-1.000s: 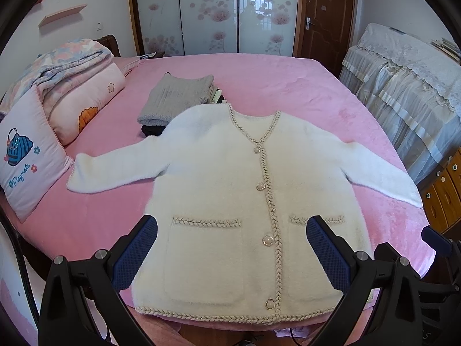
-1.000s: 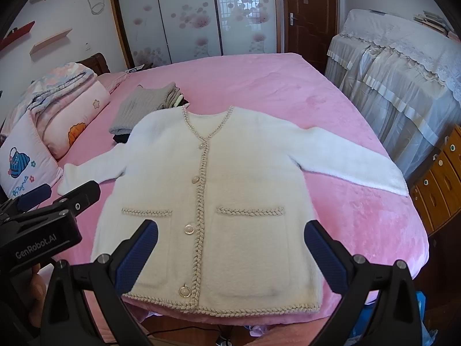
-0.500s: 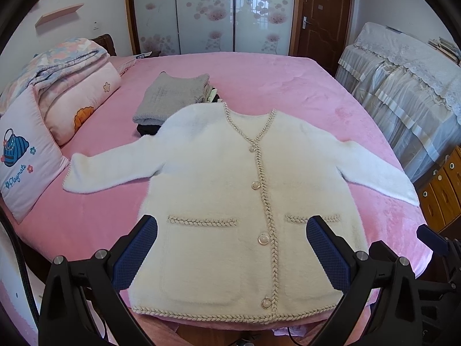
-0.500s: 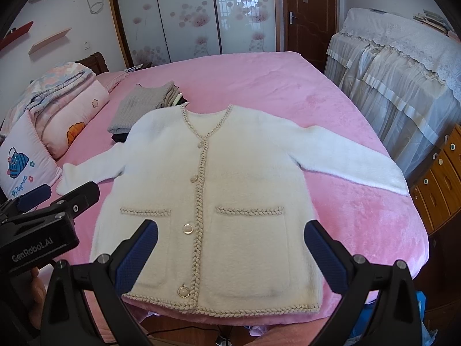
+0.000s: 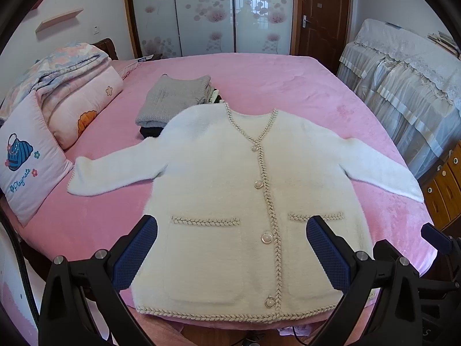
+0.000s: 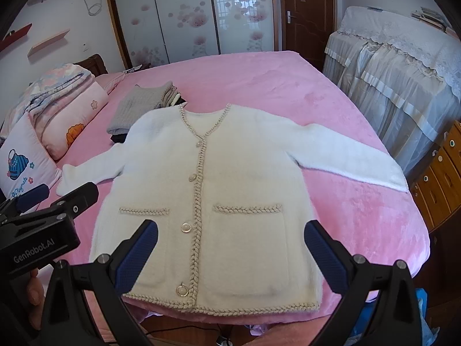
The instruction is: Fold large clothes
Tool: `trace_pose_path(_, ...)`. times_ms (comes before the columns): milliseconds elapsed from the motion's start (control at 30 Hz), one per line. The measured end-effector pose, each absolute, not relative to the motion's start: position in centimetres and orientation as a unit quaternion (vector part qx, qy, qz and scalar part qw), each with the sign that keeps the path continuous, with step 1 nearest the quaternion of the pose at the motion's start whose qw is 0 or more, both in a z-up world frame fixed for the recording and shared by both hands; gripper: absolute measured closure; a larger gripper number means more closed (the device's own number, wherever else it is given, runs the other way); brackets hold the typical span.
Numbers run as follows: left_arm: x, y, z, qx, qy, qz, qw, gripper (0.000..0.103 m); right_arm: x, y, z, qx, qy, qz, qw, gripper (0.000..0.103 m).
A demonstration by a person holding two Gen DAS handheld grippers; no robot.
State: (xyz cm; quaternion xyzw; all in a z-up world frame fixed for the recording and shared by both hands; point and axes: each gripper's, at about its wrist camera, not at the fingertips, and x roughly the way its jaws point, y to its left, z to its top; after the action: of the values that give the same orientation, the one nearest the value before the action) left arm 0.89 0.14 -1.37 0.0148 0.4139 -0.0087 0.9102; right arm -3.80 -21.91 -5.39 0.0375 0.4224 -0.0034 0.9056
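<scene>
A white fuzzy cardigan [image 5: 230,190] with braided beige trim, pearl buttons and two pockets lies flat, buttoned, face up on the pink bed [image 5: 288,86], both sleeves spread out. It also shows in the right wrist view [image 6: 224,190]. My left gripper [image 5: 232,253] is open and empty, held above the cardigan's hem. My right gripper [image 6: 230,256] is open and empty, also above the hem. The left gripper's body [image 6: 43,227] shows at the left of the right wrist view.
A stack of folded clothes with a grey knit on top [image 5: 173,101] sits behind the cardigan's left shoulder. Pillows and a rolled quilt [image 5: 72,92] lie at the left. A lace-covered cabinet [image 5: 403,86] and wooden drawers [image 5: 443,184] stand at the right.
Both grippers stay open. The views have shifted slightly, with the cardigan a little lower and further left in the left wrist view. The cardigan has not moved.
</scene>
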Motion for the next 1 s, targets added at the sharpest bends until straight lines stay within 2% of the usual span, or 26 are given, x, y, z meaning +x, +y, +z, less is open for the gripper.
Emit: trace_pose_path(1000, 0.1, -0.8, -1.3, 0.011, 0.423, -0.011, 0.906, 0.000, -4.6, -23.4, -4.4, 0.044, 0.415, -0.010, 0.909, 0.001)
